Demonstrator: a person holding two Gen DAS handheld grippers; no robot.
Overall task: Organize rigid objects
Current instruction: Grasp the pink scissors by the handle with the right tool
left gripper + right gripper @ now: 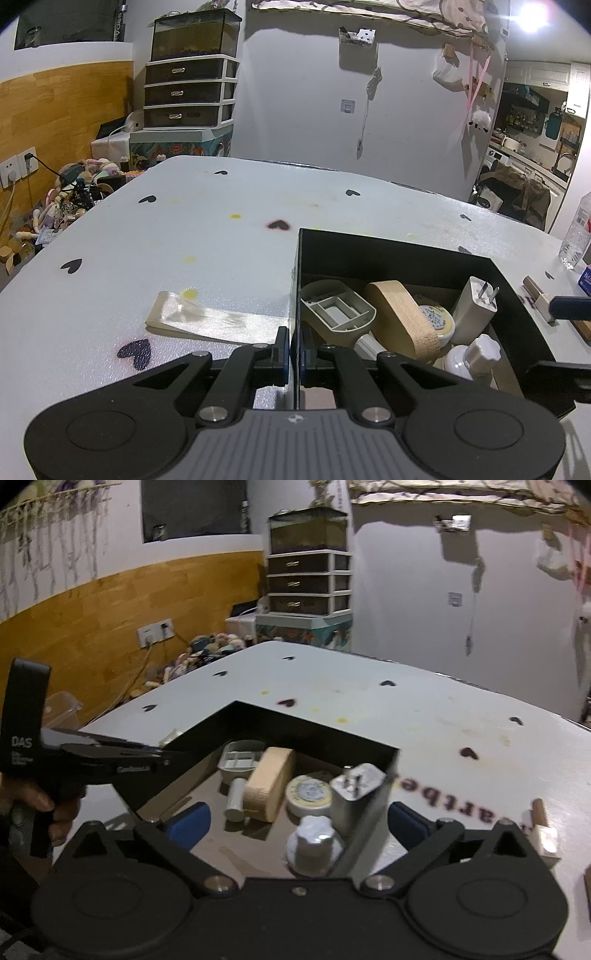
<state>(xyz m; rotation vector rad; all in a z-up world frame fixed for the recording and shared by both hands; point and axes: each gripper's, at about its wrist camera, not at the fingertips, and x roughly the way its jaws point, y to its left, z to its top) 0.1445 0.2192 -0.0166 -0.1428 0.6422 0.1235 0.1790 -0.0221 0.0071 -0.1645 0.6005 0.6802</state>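
A black box [369,254] [229,731] stands on the white table. It holds a grey plastic scoop [334,312] [240,758], a tan tape roll [402,317] [267,782], a round tin [437,319] [308,794], a white plug adapter [474,310] [354,794] and a white bottle with a knob cap [476,356] [314,843]. My left gripper [294,350] is shut on the box's left wall; it also shows in the right wrist view [110,760]. My right gripper [297,821] is open, straddling the box's right wall, over the bottle.
A clear tape strip [207,319] lies on the table left of the box. A small wooden block [543,830] [539,299] lies right of the box. A clear plastic bottle [578,236] stands at the table's far right edge. Clutter sits on the floor beyond the left edge.
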